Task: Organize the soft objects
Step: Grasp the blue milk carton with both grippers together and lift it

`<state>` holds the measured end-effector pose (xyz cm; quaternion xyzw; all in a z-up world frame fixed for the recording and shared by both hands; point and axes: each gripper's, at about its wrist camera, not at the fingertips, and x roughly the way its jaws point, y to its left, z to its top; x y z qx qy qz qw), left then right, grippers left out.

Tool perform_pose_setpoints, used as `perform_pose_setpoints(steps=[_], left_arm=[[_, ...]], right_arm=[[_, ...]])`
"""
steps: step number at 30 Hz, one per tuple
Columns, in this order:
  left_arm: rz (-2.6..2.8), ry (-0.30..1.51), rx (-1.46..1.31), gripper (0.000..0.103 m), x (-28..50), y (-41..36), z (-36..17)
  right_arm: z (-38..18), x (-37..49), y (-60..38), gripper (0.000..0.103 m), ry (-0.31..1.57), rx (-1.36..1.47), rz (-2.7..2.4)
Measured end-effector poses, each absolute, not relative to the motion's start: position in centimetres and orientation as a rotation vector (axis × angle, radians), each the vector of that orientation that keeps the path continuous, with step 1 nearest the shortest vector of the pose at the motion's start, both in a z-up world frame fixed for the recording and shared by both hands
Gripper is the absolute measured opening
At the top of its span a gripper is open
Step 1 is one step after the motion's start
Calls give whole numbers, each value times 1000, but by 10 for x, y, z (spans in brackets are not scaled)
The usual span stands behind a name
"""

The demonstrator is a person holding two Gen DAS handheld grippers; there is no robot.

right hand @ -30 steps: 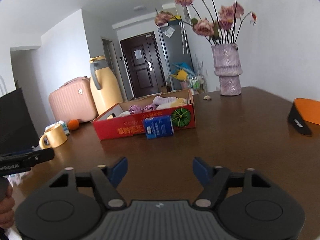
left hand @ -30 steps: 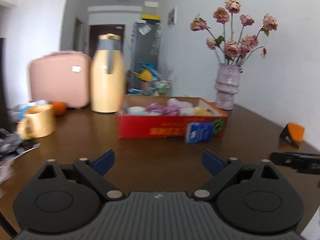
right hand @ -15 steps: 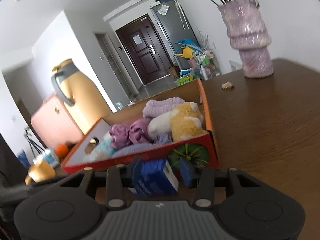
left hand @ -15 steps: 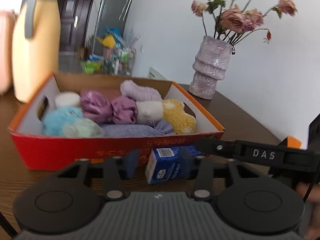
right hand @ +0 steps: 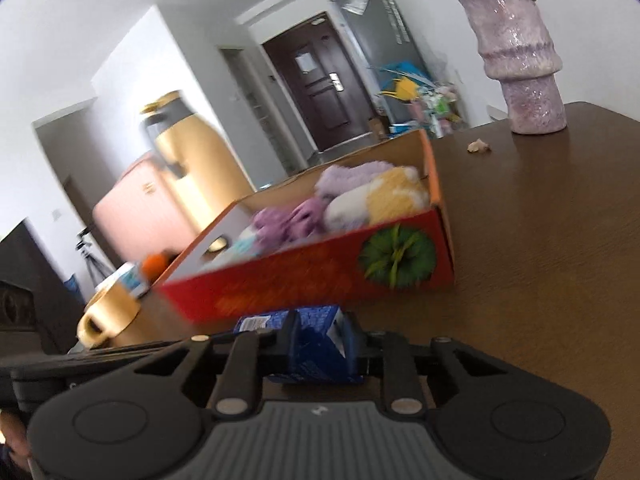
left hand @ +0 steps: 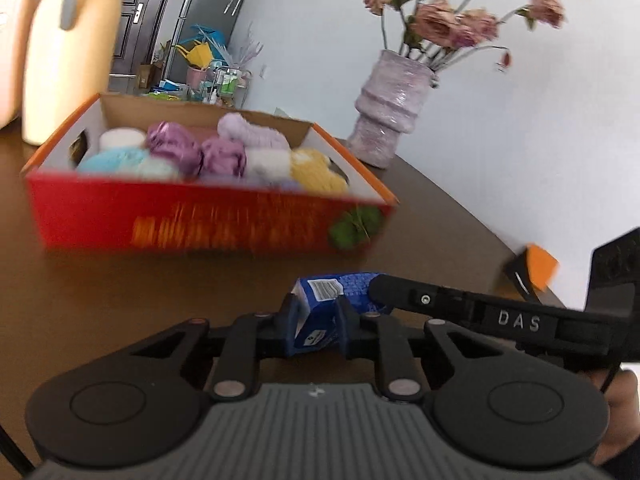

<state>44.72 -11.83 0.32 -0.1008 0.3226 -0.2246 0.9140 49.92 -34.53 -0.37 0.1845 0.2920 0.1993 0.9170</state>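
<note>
While both of my claws are closing on the blue carton (left hand: pixel 320 320), my left claw (left hand: pixel 318 326) pinches one end and my right claw (right hand: pixel 320 346) the other, just in front of the red box (left hand: pixel 200 224) of soft rolls (left hand: pixel 176 152). Bare bench (right hand: pixel 540 240) lies open rightward. Only the right view shows the yellow mug (right hand: pixel 108 312); only the left shows the orange-black block (left hand: pixel 534 268) at the bench's far right edge.

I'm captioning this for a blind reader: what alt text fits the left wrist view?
The left gripper is closing its jaws on a small blue carton on a brown table, the right gripper reaching in beside it. Behind sits a red box of soft items.
</note>
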Motion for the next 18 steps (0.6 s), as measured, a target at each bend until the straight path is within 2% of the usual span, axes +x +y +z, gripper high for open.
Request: perform_pose_setpoints(steps=[4, 7, 10, 12, 14, 18], left_arm=[[-429, 623, -148, 20, 381, -111, -3], [-427, 666, -157, 20, 344, -103, -7], [-456, 698, -183, 22, 320, -94, -11], [-470, 681, -182, 26, 307, -89, -8], [-472, 659, -183, 37, 302, -86, -5], [-426, 656, -217, 39, 310, -82, -6]], right_arm=[[-7, 444, -342, 23, 607, 393, 447], [-7, 398, -327, 26, 589, 316, 487], [-6, 360, -316, 38, 634, 257, 525], [-9, 340, -314, 39, 662, 255, 560], [-11, 326, -315, 39, 672, 265, 583], [-11, 312, -325, 39, 653, 338, 551]])
